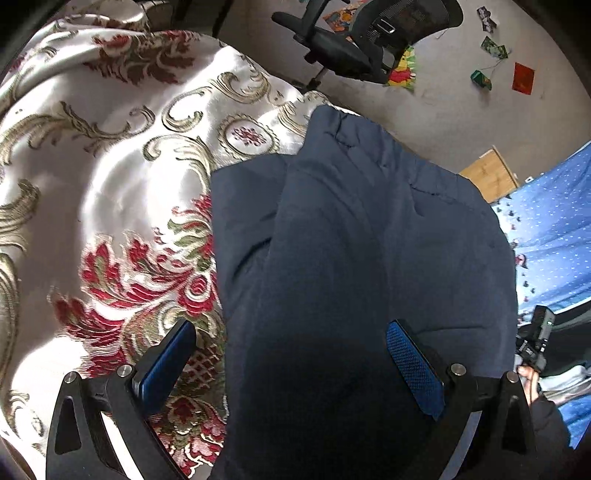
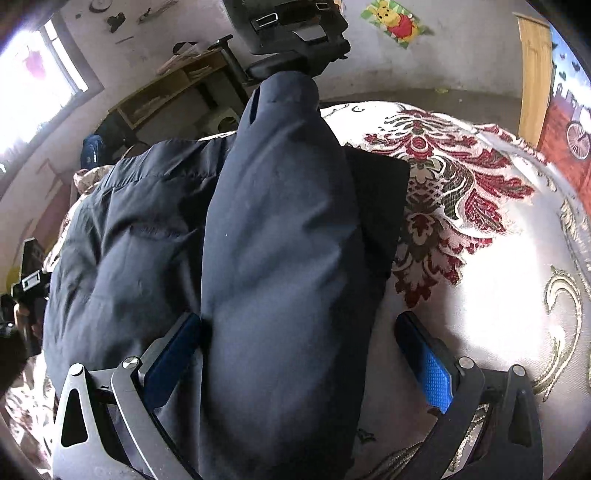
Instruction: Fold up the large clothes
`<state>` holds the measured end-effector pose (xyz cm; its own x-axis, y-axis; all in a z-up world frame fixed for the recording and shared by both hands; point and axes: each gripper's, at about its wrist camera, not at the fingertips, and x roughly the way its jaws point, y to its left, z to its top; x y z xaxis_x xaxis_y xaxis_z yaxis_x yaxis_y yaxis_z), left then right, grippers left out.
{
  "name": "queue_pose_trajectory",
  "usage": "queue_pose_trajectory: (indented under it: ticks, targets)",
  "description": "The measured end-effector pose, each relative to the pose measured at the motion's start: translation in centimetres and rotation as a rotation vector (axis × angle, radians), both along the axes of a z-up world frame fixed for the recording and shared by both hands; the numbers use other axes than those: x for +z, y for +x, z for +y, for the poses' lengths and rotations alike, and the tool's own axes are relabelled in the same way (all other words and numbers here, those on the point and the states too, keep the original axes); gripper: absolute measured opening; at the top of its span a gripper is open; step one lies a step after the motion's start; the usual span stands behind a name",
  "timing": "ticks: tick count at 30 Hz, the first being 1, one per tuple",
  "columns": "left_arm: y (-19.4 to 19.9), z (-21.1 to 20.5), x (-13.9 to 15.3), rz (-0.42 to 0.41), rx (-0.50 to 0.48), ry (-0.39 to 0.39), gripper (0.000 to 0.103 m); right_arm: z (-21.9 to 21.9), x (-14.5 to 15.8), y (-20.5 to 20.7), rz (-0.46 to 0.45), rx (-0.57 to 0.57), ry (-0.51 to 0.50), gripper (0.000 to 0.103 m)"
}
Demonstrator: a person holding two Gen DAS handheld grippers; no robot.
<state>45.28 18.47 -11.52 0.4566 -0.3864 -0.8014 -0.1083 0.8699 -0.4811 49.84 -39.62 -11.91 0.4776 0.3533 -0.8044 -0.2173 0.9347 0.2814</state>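
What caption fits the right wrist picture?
Open right gripper straddles a dark blue jacket sleeve on a flowery bedspread.

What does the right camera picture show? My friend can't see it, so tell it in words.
A puffy dark blue jacket lies on a white cloth with red and gold flowers. One sleeve is folded over it, running between the open fingers of the right gripper. Behind stand a black chair and a bear poster.

Navy padded jacket (image 1: 362, 236), sleeve (image 2: 280, 229) folded over body.
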Motion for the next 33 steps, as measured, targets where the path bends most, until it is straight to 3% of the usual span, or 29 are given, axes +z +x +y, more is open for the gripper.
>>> queue_pose_trajectory:
  ticks: [5,14,16,18,22,28,33]
  targets:
    - [0.0,0.3,-0.9,0.027,-0.007,-0.083,0.103,0.2,-0.8,0.1,0.035,0.018,0.028,0.102]
    - [0.3,-0.8,-0.5,0.044,-0.072,-0.132,0.103,1.4,-0.9,-0.1,0.040,0.010,-0.016,0.102]
    - [0.2,-1.3,-0.1,0.037,-0.087,-0.119,0.103,1.5,-0.7,-0.2,0.051,0.009,-0.006,0.096]
    - [0.2,-1.7,0.4,0.029,-0.097,-0.103,0.103,1.6,-0.7,-0.5,0.068,0.012,0.034,0.080]
    - [0.0,-2.5,0.9,0.025,-0.091,-0.068,0.096,1.0,-1.1,-1.3,0.082,-0.005,0.068,0.067]
    - [-0.2,-3.5,1.8,0.014,-0.078,-0.009,0.078,1.1,-1.2,-2.2,0.112,-0.039,0.100,0.048]
    - [-0.8,-2.8,2.4,0.024,-0.027,-0.040,0.059,2.0,-0.6,-3.3,0.108,-0.050,0.080,0.032]
